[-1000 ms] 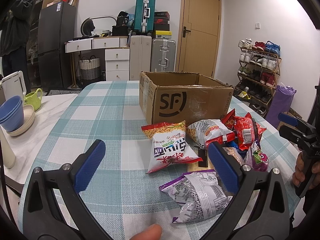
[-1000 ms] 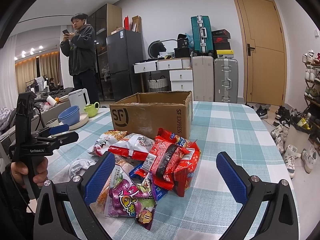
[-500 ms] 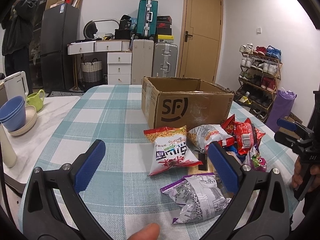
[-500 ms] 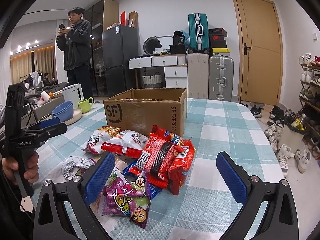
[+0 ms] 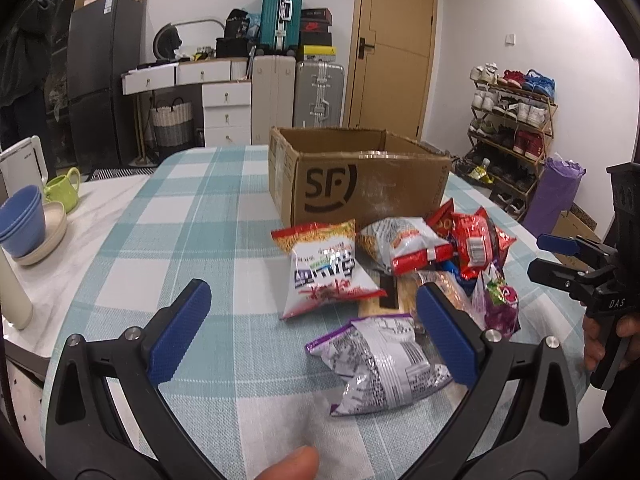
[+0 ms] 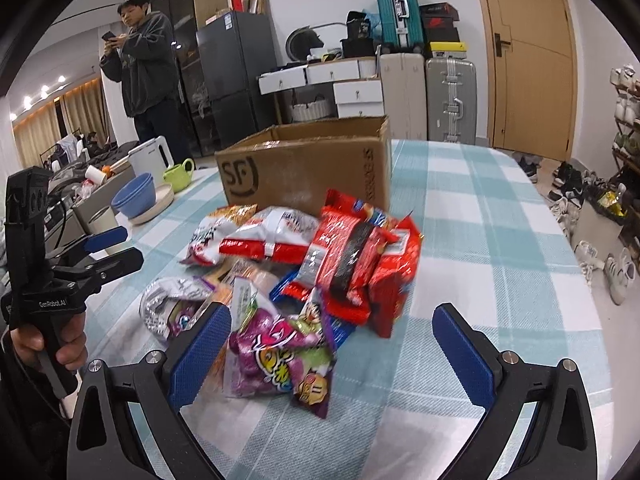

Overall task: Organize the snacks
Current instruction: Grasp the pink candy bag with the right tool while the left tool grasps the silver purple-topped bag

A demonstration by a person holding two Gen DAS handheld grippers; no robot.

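Your snacks (image 6: 312,272) lie heaped on the checked tablecloth (image 5: 188,240), just in front of the open cardboard box (image 5: 360,184). Your left gripper (image 5: 312,332) and right gripper (image 6: 332,356) both hover over the heap, jaws spread wide, holding nothing.

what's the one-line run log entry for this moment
left gripper: open, empty | right gripper: open, empty | snack pile: on table | cardboard box: open

Illumination is even, bright indoor light with soft shadows only. Ceiling spotlights (image 6: 44,90) glow at far left in the right wrist view. Both fisheye views bend straight lines and darken at the corners. Foil snack bags (image 6: 352,256) show slight motion blur and glare.
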